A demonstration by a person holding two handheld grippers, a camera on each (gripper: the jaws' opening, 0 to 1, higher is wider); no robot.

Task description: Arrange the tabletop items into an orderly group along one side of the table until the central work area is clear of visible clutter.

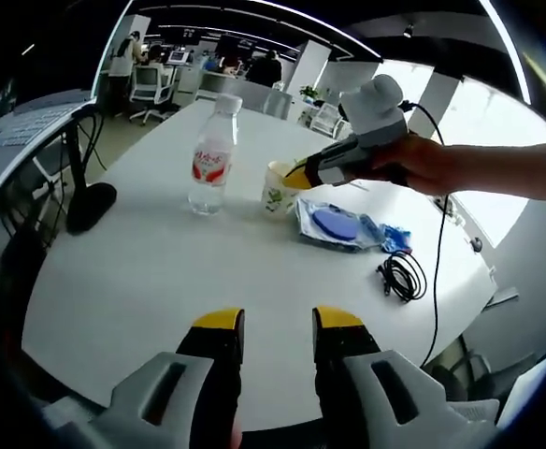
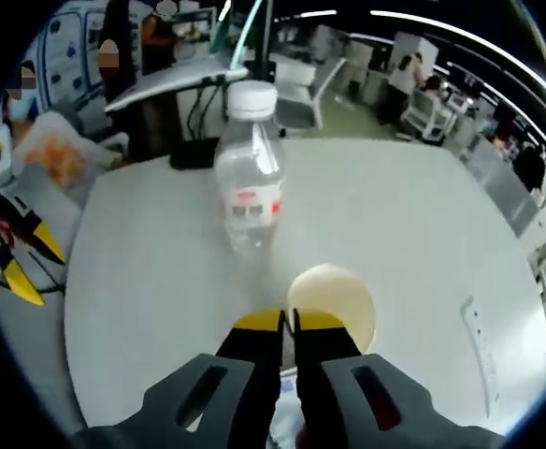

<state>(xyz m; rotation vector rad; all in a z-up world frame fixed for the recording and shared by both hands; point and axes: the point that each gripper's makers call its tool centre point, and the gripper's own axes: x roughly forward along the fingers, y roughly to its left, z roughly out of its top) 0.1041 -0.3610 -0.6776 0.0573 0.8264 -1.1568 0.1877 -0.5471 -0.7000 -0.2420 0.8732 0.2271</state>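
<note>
I've got my right gripper (image 2: 287, 321) pinched on the cup (image 1: 280, 188) rim mid-table beside the bottle (image 1: 212, 154), my left gripper (image 1: 278, 323) hanging released, and honestly the pouch (image 1: 340, 225) and cable (image 1: 402, 275) look untouched, so most sorting's left.

Bottle (image 1: 212, 154) left of cup (image 1: 280, 190)

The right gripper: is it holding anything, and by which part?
The right gripper is shut on the paper cup, pinching its near rim. The left gripper is open and holds nothing.
</note>
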